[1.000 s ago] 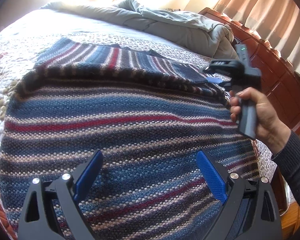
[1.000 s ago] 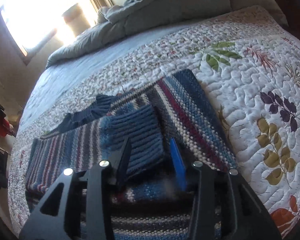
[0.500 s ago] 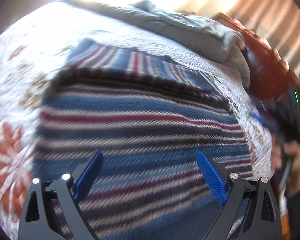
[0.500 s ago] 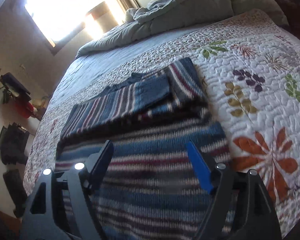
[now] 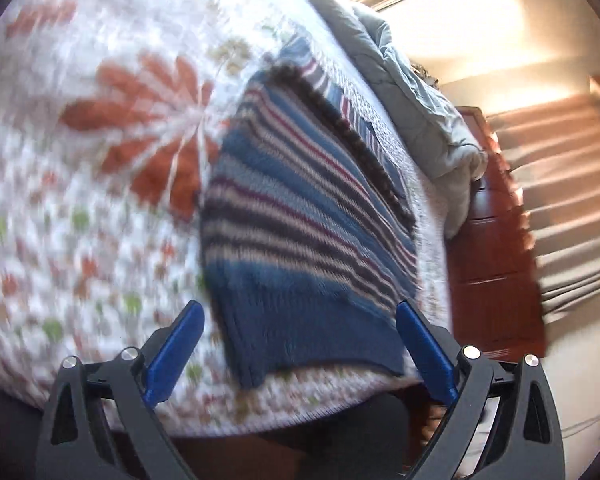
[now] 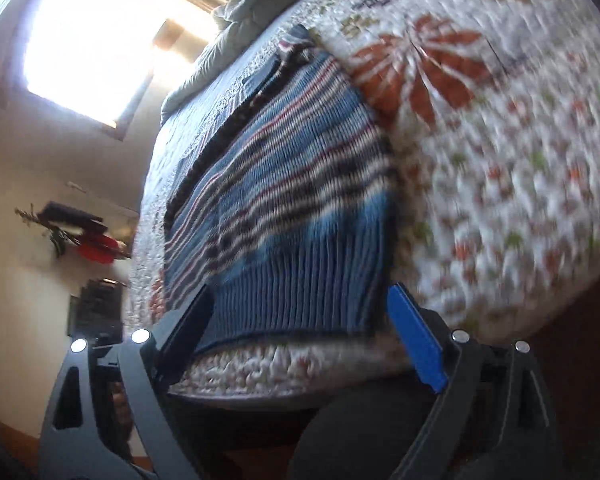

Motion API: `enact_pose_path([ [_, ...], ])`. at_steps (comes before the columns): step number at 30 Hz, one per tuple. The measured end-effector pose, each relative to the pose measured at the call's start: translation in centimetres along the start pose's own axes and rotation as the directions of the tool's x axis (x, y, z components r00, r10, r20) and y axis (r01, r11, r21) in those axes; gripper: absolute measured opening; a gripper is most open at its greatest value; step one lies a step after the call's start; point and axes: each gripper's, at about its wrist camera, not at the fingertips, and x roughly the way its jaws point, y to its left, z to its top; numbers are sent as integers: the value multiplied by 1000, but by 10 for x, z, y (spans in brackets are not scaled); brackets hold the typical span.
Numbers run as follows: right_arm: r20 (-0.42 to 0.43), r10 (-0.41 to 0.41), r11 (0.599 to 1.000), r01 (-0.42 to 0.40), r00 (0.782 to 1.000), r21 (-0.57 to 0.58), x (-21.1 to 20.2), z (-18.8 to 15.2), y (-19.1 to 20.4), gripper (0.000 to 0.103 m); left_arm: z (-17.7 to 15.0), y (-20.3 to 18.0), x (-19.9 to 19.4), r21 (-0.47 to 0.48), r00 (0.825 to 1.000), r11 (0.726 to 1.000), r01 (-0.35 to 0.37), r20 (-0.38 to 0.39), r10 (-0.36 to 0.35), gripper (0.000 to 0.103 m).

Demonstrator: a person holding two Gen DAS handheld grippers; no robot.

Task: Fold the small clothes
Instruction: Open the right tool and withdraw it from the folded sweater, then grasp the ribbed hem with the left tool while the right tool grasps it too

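1. You have pulled both claws back off the striped sweater (image 5: 300, 216) — a second ago the right claw (image 6: 296, 336) was pinching the blue ribbed sleeve cuff up by the folded edge; now it hangs spread and empty at the sweater's ribbed hem, touching nothing.

2. Your left claw (image 5: 296, 344) is likewise spread wide with nothing between its fingers. It was hovering over the middle of the sweater a second ago; now it sits back at the bed's near edge, just short of the hem.

3. The sweater lies flat on the floral quilt (image 5: 100, 160) of the bed, hem toward you near the quilt's edge, the sleeves laid across the upper part beyond a dark ridge. Half a second ago both cameras looked level across it; now both are rolled sharply and blurred, so you are swinging the tools fast.

4. What this means, as a judgement: the sleeve fold looks finished and released, and you are lining up on the two hem corners — left claw at the sweater's left corner, right claw at its right.

5. The grey duvet (image 5: 420, 100) bunched beyond the sweater has not shifted, and the sweater itself has kept its place on the quilt.
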Motion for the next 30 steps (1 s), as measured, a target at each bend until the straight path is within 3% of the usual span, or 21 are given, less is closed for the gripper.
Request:
enact_pose_path([
  [2,-19,20,1000,-19,1000,5,-2,-9,-3,88,-5,6,3,-32,998,999,42,-35,-43,97],
  [5,-30,48,999,-47,998,18,-7,-16,-5,88,-12,15,7,-70,998,997,40,-46,-43,97],
  [7,-48,82,996,-80,995,45,-11,-18,-11,81,-15,20,11,-107,996,993,57,-60,-63,97],
  [9,-57,99,994,-96,993,60,-14,-17,-14,67,-18,24,15,-136,995,989,63,-63,-73,97],
  [13,-54,98,991,-93,994,94,-14,-8,-26,62,-19,25,27,-143,991,986,82,-90,-96,97],
  [20,-127,58,987,-37,990,159,20,5,-49,60,-16,31,54,-156,987,988,12,-154,-36,97],
  [26,-130,63,985,-41,990,169,29,12,-50,60,-13,23,68,-130,984,991,-26,-178,2,95],
  [27,-135,63,985,-40,989,167,31,13,-49,60,-11,19,71,-126,983,992,-30,-181,6,92],
  [29,-138,66,985,-43,988,166,32,15,-48,60,-9,17,74,-111,980,993,-43,-196,20,76],
  [30,-141,68,985,-44,988,165,33,16,-48,59,-9,17,77,-105,977,993,-51,-213,27,62],
])
